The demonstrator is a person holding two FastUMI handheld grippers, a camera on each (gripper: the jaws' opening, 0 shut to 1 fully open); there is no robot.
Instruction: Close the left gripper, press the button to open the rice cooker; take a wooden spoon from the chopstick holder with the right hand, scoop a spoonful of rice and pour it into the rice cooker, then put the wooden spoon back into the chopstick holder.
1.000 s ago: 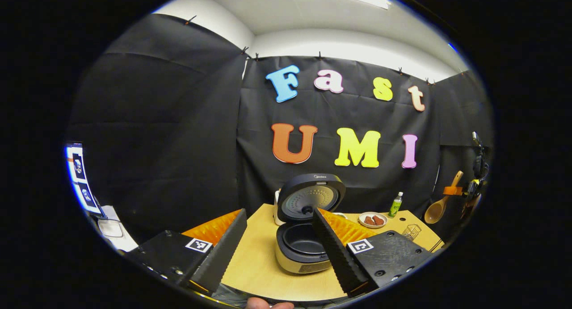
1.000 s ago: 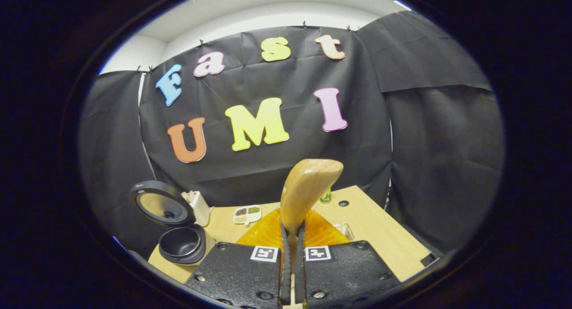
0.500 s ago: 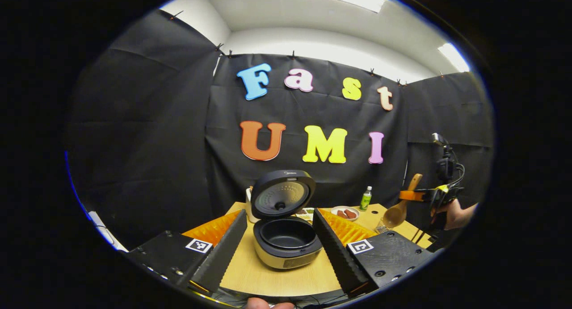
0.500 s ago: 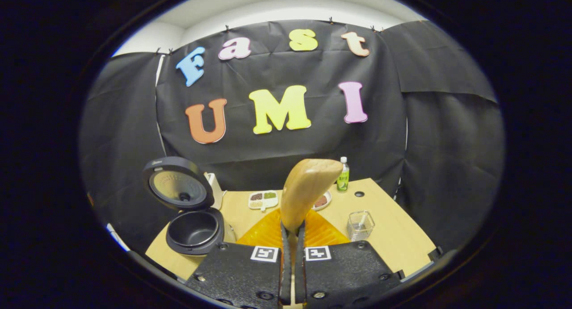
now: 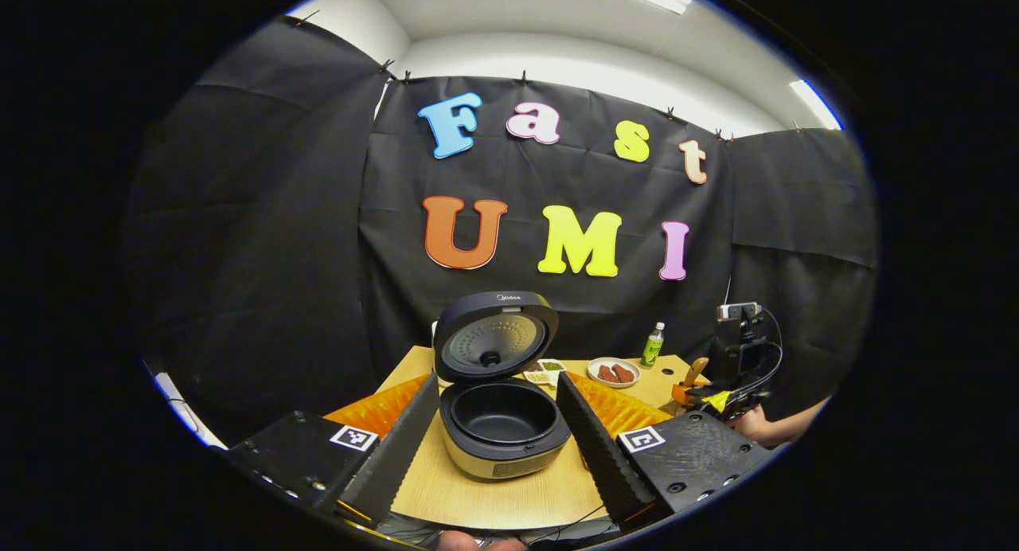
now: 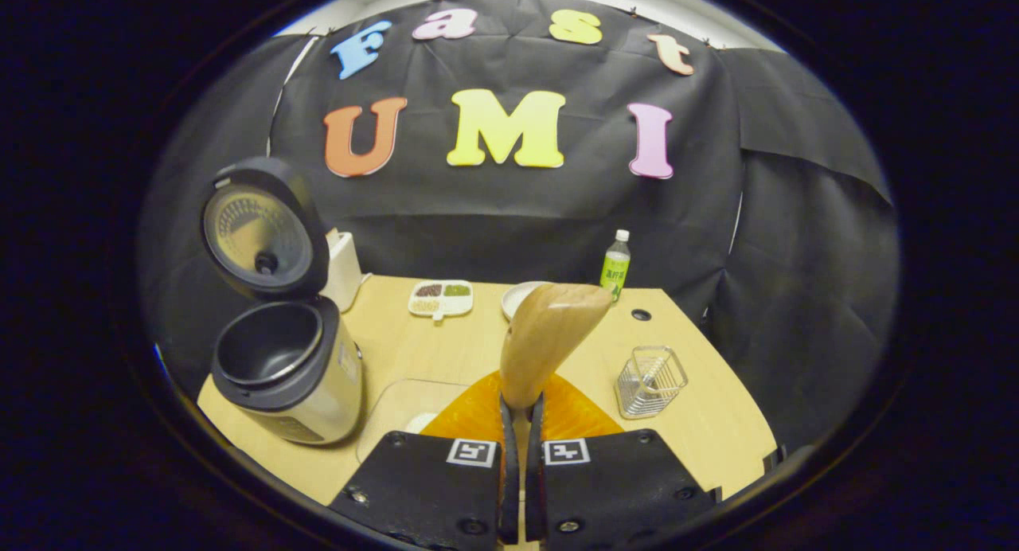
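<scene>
The left gripper [image 5: 497, 439] has its fingers spread wide and holds nothing; between them, in the left gripper view, sits the cooker [image 5: 503, 423] with its lid [image 5: 493, 336] up and its pot bare inside. The right gripper [image 6: 518, 455] has its fingers pressed on the handle of the spoon [image 6: 548, 340], whose bowl stands up in front of the camera, tilted a little to the right. In the right gripper view the cooker [image 6: 283, 368] stands near the table's [image 6: 700, 423] left front corner. The wire holder [image 6: 649, 380] stands toward the right edge, apart from the spoon. A clear tub [image 6: 402, 412] lies just in front of the right gripper, between it and the cooker; what it holds is partly hidden. Toward the back edge lie a white tray [image 6: 440, 298] of grains, a plate [image 6: 519, 296] partly behind the spoon, and a green bottle [image 6: 614, 266]. In the left gripper view the right gripper [image 5: 700, 388] shows low at the table's right edge, with a hand [image 5: 752, 425] behind it.
</scene>
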